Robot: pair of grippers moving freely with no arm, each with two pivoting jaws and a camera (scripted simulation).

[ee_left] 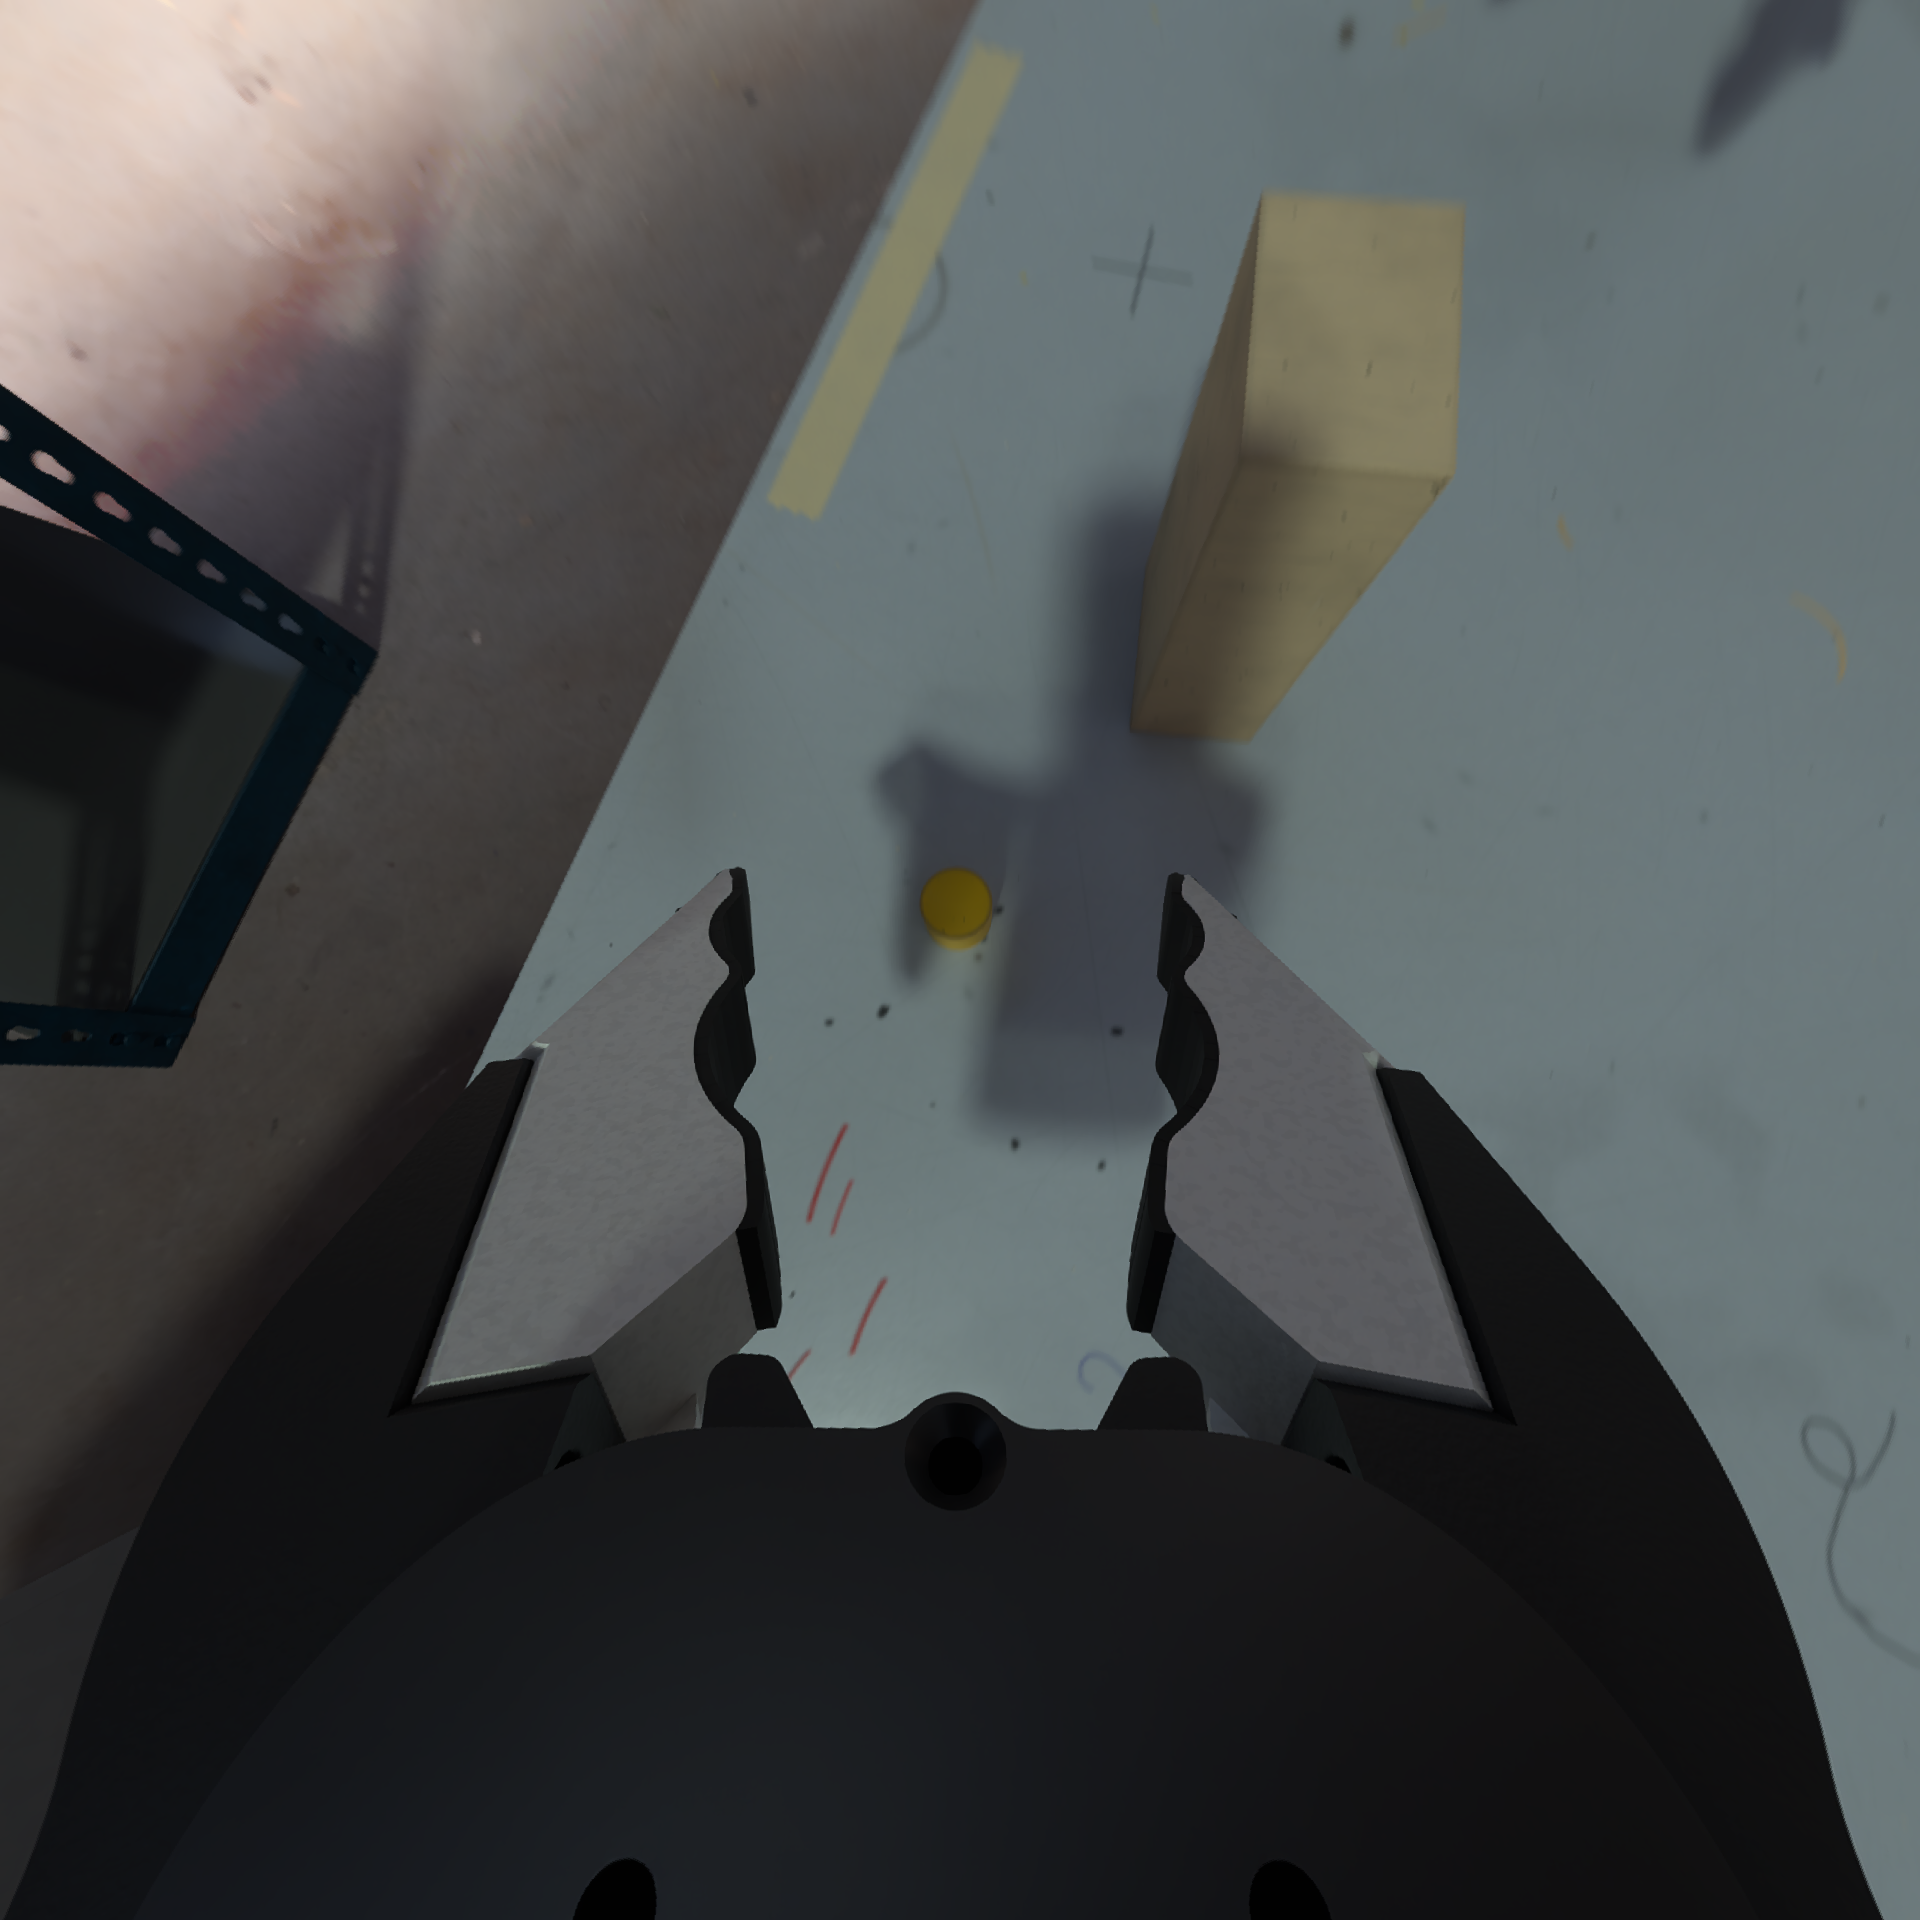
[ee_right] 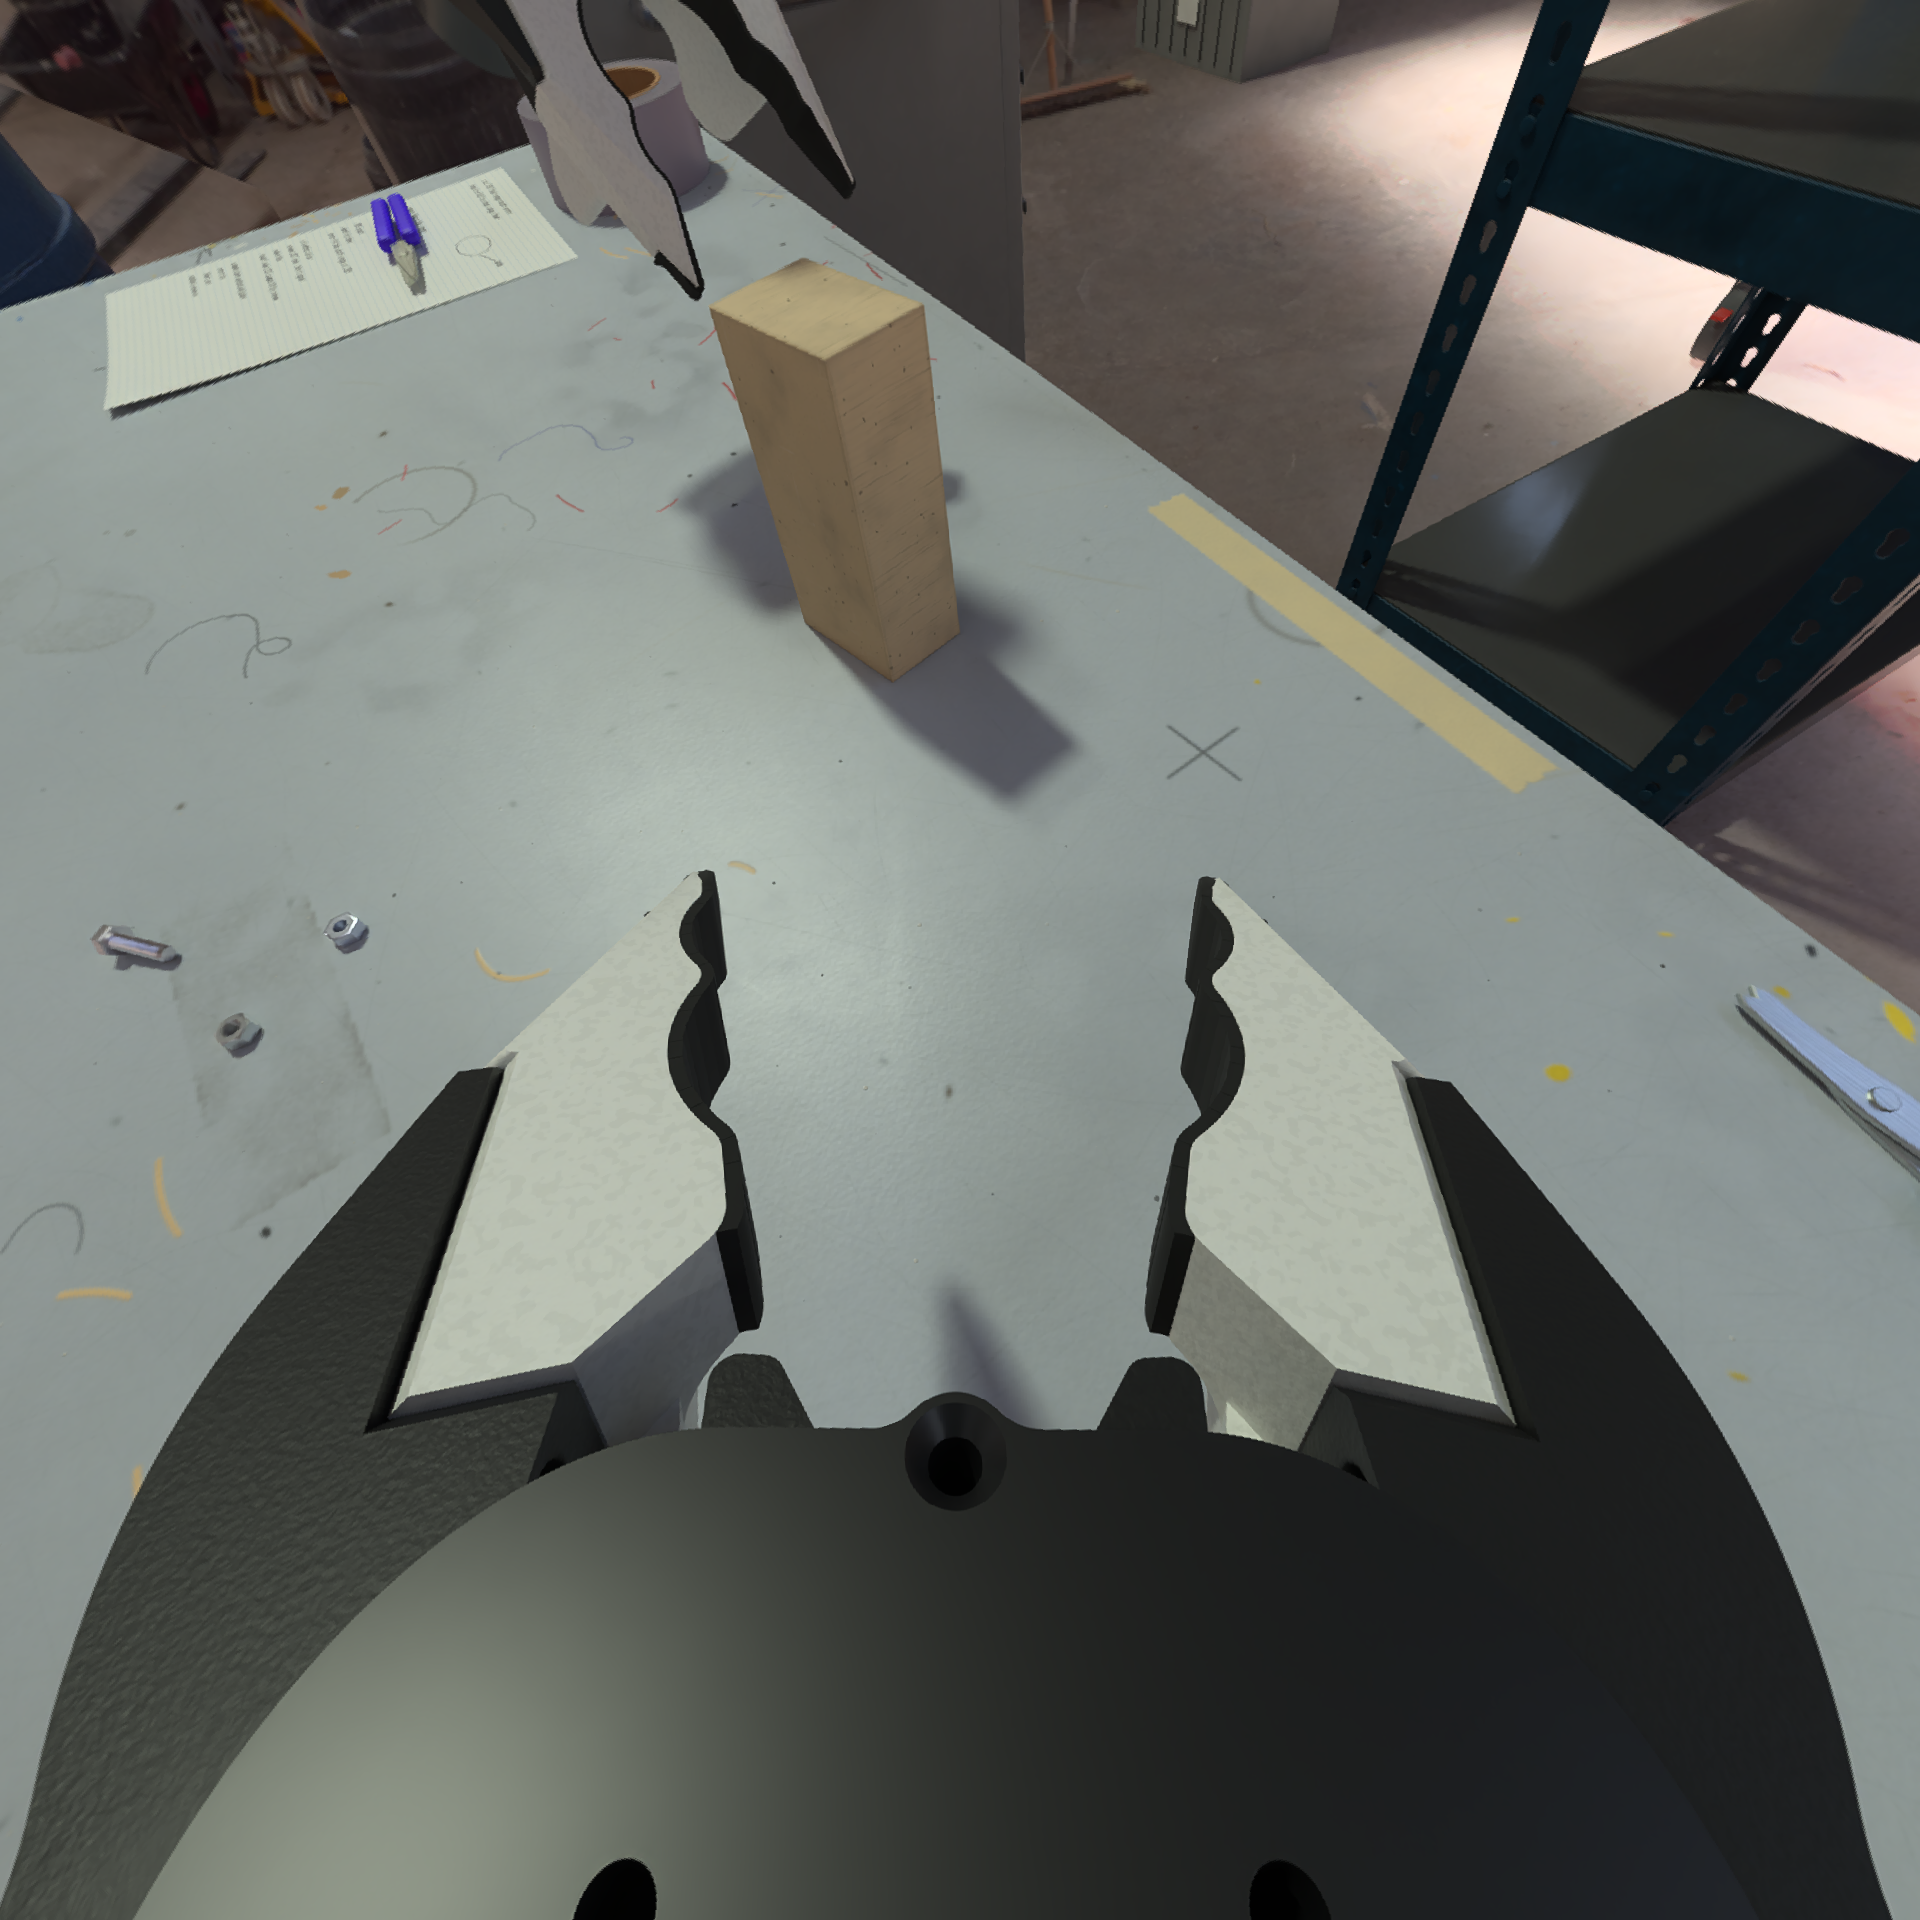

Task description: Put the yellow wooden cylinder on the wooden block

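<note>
In the left wrist view a small yellow wooden cylinder (ee_left: pixel 956 909) stands on the grey table, in shadow. My left gripper (ee_left: pixel 956 881) is open and empty, high above the cylinder, which shows between its fingertips. The tall wooden block (ee_left: pixel 1309 457) stands upright beyond it to the right. In the right wrist view the block (ee_right: pixel 852 468) stands mid-table. My right gripper (ee_right: pixel 956 881) is open and empty, well short of the block. The left gripper (ee_right: pixel 665 135) hangs above and behind the block. The cylinder does not show in this view.
The table edge runs close on the shelf side, marked by a masking tape strip (ee_right: pixel 1351 634) with a dark blue metal shelf (ee_right: pixel 1662 520) beyond. A paper sheet with blue-handled pliers (ee_right: pixel 400 239), a tape roll (ee_right: pixel 665 104), a bolt (ee_right: pixel 135 945), two nuts (ee_right: pixel 345 928) and scissors (ee_right: pixel 1839 1081) lie around.
</note>
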